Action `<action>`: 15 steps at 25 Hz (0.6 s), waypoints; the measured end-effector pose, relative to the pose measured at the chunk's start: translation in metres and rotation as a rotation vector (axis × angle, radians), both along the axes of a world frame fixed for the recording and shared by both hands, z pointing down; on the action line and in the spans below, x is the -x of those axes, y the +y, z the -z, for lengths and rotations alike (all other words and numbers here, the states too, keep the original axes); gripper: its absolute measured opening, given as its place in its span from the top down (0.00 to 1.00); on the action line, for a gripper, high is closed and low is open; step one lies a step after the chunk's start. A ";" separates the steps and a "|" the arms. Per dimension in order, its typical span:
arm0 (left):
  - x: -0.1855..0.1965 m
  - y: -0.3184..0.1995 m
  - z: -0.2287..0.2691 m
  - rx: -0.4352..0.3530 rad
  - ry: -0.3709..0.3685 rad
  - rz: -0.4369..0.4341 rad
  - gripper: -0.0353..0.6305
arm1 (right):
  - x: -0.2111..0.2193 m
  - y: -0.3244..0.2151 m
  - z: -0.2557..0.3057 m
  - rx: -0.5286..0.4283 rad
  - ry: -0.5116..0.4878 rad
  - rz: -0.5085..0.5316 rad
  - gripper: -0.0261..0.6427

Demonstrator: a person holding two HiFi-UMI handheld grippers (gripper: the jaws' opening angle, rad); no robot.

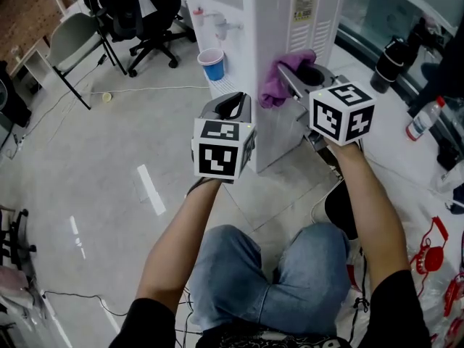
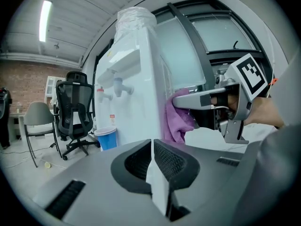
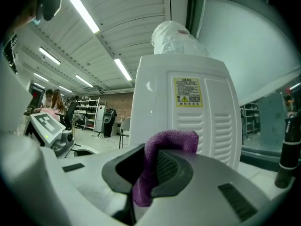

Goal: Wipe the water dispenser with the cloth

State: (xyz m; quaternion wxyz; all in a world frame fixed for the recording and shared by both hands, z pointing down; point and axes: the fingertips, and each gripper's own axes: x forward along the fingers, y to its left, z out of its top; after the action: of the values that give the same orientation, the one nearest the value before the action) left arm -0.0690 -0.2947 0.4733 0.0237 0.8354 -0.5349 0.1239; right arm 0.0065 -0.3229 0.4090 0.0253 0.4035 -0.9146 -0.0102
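The white water dispenser (image 1: 290, 42) stands ahead of me, its side panel with a yellow warning label (image 3: 188, 93) facing the right gripper. My right gripper (image 1: 299, 75) is shut on a purple cloth (image 1: 279, 78), which is pressed against that side panel. In the right gripper view the cloth (image 3: 171, 140) bulges out over the jaws. The left gripper (image 1: 232, 106) hovers just left of the dispenser's near corner, shut with nothing in it. From the left gripper view I see the cloth (image 2: 176, 124) hanging under the right gripper's fingers (image 2: 188, 98).
A blue cup (image 1: 213, 64) sits under the dispenser's taps (image 1: 217, 24). Black office chairs (image 1: 141, 13) and a grey chair (image 1: 72, 38) stand at the back left. A black flask (image 1: 391, 64) and a clear bottle (image 1: 424, 118) are at the right. My knees are below.
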 end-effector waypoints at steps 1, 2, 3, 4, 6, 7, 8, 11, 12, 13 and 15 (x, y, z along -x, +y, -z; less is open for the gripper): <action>0.000 0.000 -0.005 0.006 -0.001 0.001 0.89 | 0.000 0.000 -0.008 0.012 0.001 0.001 0.90; 0.000 0.000 -0.009 0.011 -0.001 0.002 0.89 | 0.000 0.000 -0.017 0.025 0.003 0.002 0.90; 0.000 0.000 -0.013 0.013 -0.003 0.002 0.89 | 0.000 0.000 -0.026 0.038 0.007 0.003 0.90; -0.001 0.001 -0.017 0.014 -0.006 0.000 0.89 | 0.001 0.000 -0.036 0.052 0.011 0.004 0.90; -0.002 0.001 -0.026 0.017 -0.018 -0.006 0.89 | 0.001 0.000 -0.058 0.083 0.015 0.005 0.90; -0.003 0.001 -0.032 0.021 -0.024 -0.007 0.89 | 0.002 0.000 -0.069 0.098 0.016 0.006 0.90; -0.003 0.001 -0.037 0.024 -0.028 -0.007 0.89 | 0.001 0.000 -0.080 0.112 0.015 0.008 0.90; -0.003 0.002 -0.051 0.034 -0.033 0.000 0.89 | 0.002 0.000 -0.112 0.152 0.007 0.011 0.90; -0.003 0.003 -0.056 0.038 -0.032 0.000 0.89 | 0.002 0.000 -0.123 0.167 0.004 0.011 0.90; -0.004 0.005 -0.061 0.044 -0.029 -0.001 0.89 | 0.003 0.000 -0.134 0.182 0.002 0.012 0.90; -0.006 0.007 -0.070 0.057 -0.023 -0.006 0.89 | 0.005 0.001 -0.156 0.208 0.003 0.012 0.90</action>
State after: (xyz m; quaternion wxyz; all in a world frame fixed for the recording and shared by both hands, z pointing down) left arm -0.0627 -0.2873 0.5438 0.0408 0.8345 -0.5290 0.1488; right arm 0.0015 -0.3222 0.5646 0.0684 0.3930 -0.9132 0.0839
